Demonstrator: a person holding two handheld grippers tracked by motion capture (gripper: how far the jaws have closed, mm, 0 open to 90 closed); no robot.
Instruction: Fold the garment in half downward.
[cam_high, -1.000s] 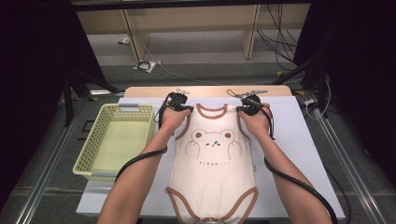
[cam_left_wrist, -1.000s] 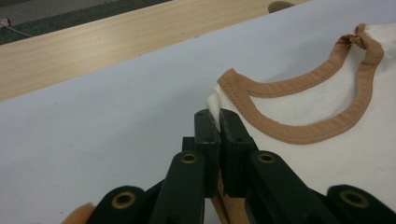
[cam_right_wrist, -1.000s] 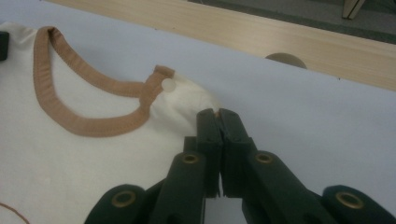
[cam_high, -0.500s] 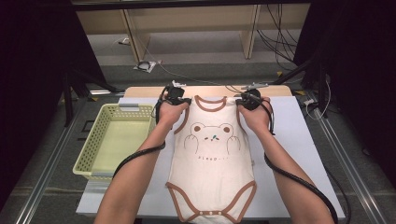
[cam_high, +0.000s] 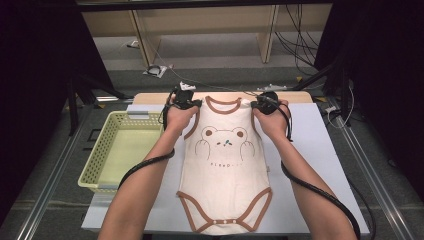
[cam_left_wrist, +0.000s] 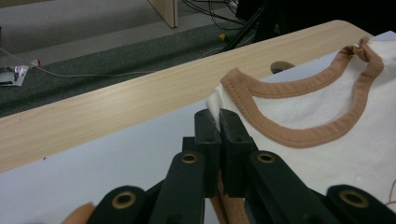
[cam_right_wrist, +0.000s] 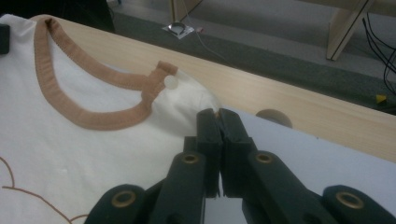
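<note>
A cream baby bodysuit (cam_high: 225, 170) with brown trim and a bear print lies lengthwise on the white table cover (cam_high: 320, 150), neck toward the far edge. My left gripper (cam_high: 192, 104) is shut on its left shoulder, beside the brown neckline. In the left gripper view the cream cloth (cam_left_wrist: 327, 154) is pinched between the closed jaws of that gripper (cam_left_wrist: 216, 114). My right gripper (cam_high: 256, 104) is shut on the other shoulder. In the right gripper view its jaws (cam_right_wrist: 216, 114) clamp the cloth edge just past the snap tab of the bodysuit (cam_right_wrist: 70, 154). Both shoulders are held slightly off the table.
A pale yellow mesh basket (cam_high: 93, 165) stands on the table's left side, beside my left forearm. The wooden table edge (cam_high: 300, 95) runs along the far side, with floor, cables and shelf legs beyond it. White cover lies bare to the right of the bodysuit.
Both grippers have risen and drawn toward the far edge, with the shoulders still pinched. The bodysuit's upper part has lifted and its lower hem has slid a little away from the near edge.
</note>
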